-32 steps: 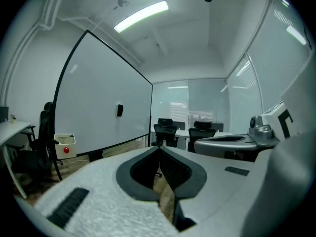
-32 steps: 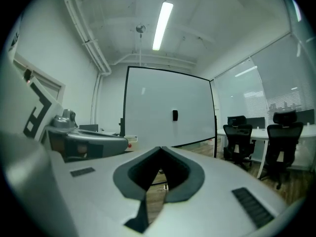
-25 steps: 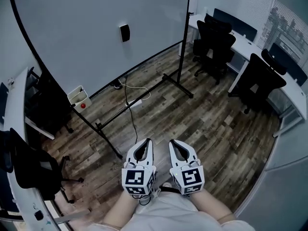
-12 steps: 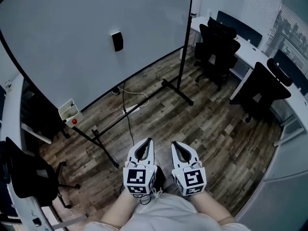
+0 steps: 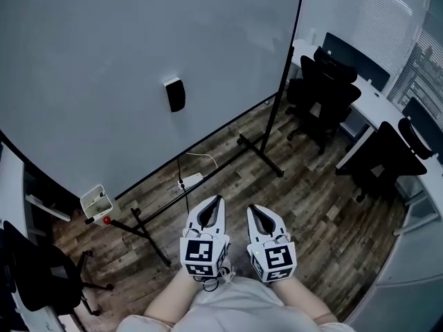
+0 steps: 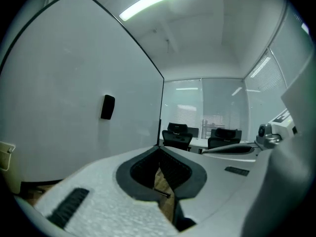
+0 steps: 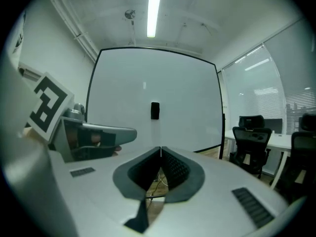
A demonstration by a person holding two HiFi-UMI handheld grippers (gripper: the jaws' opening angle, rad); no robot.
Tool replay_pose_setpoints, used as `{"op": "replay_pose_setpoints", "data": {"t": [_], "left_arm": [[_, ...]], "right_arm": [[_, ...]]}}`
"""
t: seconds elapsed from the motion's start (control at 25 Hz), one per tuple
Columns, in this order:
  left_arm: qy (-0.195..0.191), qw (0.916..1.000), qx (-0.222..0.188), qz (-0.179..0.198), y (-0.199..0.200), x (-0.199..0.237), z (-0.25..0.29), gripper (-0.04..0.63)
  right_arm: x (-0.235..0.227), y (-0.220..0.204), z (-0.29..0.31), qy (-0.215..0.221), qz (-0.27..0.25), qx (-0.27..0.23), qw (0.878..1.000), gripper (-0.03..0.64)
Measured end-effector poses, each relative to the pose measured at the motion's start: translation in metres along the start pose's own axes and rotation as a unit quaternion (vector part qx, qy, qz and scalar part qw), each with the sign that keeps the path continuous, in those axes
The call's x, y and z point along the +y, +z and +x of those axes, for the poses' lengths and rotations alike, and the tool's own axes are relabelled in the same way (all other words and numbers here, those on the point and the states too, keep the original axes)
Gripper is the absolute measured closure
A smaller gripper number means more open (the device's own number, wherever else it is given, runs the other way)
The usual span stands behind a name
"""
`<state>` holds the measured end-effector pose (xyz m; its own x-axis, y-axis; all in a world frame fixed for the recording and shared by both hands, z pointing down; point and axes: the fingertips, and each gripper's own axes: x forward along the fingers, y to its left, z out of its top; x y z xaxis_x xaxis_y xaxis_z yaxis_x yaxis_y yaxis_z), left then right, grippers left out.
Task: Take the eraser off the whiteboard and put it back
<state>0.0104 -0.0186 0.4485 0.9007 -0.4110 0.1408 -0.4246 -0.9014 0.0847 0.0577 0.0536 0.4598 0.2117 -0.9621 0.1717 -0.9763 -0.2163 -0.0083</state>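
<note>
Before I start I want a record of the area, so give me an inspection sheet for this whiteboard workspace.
Surface: whiteboard blank, no writing seen.
Job's things: black eraser stuck on the board, untouched.
Clutter: small white box near the stand.
Grippers: left hand-held gripper and right hand-held gripper both shut, empty, short of the board.
Cables: power strip with cord on the wood floor under the board.
Surroundings: black office chairs at white desks, right side.

Bare floor (image 5: pixel 311 206) leads to the whiteboard (image 5: pixel 104 61), crossed low by stand feet (image 5: pixel 261 156) and power strip (image 5: pixel 191 180).
</note>
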Motion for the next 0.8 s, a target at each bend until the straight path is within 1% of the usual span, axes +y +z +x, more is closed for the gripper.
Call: {"op": "replay_pose_setpoints", "data": {"t": [0.2, 0.48, 0.64, 0.8], "left_arm": [[0.025, 0.9995, -0.02, 0.006, 0.025, 0.056, 0.041, 0.578], [0.068, 0.9976, -0.012, -0.007, 0.022, 0.105, 0.068, 0.578], [0.11, 0.9937, -0.016, -0.013, 0.024, 0.128, 0.087, 0.577], [0.164, 0.9861, -0.025, -0.013, 0.034, 0.147, 0.109, 0.578]], "right_arm": [[-0.002, 0.019, 0.069, 0.018, -0.005, -0.007, 1.0, 0.589], [-0.005, 0.02, 0.134, 0.056, -0.002, 0.006, 0.998, 0.589], [-0.011, 0.026, 0.169, 0.097, -0.012, 0.001, 0.995, 0.589], [-0.022, 0.037, 0.208, 0.149, -0.02, -0.007, 0.989, 0.589]]}}
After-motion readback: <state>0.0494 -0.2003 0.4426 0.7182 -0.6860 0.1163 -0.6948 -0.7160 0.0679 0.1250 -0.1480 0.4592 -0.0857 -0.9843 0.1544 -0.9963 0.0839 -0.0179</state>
